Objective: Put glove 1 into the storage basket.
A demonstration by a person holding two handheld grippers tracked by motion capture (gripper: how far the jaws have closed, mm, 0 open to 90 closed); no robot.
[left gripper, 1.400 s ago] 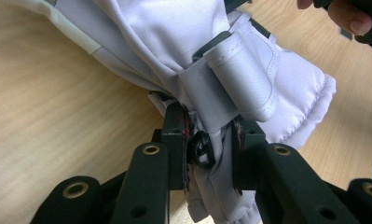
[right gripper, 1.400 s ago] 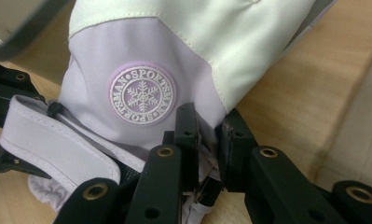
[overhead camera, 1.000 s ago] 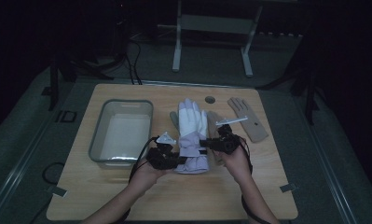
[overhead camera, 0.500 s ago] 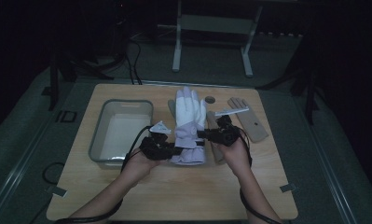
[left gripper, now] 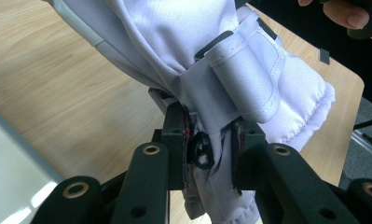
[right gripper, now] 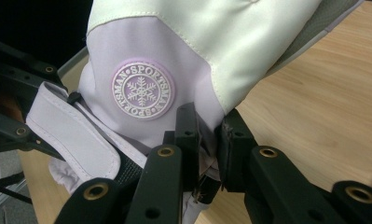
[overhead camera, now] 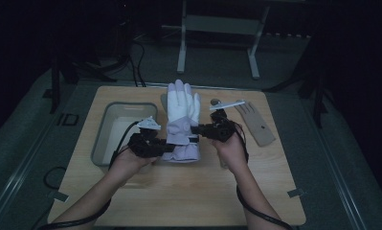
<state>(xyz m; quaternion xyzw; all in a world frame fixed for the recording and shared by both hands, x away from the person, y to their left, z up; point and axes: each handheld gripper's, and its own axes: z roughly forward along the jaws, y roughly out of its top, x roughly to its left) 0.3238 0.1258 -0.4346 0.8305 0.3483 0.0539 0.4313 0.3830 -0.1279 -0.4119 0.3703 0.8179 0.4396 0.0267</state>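
Observation:
A white and lilac ski glove hangs above the wooden table, fingers pointing away from me. My left gripper is shut on the left side of its cuff, and my right gripper is shut on the right side. In the left gripper view the black jaws pinch the lilac cuff fabric below the wrist strap. The right gripper view has the jaws clamped on cuff fabric just below the round snowflake badge.
A grey plastic bin stands on the table's left half, close to my left hand. A tan glove lies flat at the right rear. A small round object sits behind the right gripper. Bare wood spreads across the table's near half.
Both grippers have risen and moved away from me, lifting the ski glove by its cuff off the table. Its fingers now reach farther toward the back edge.

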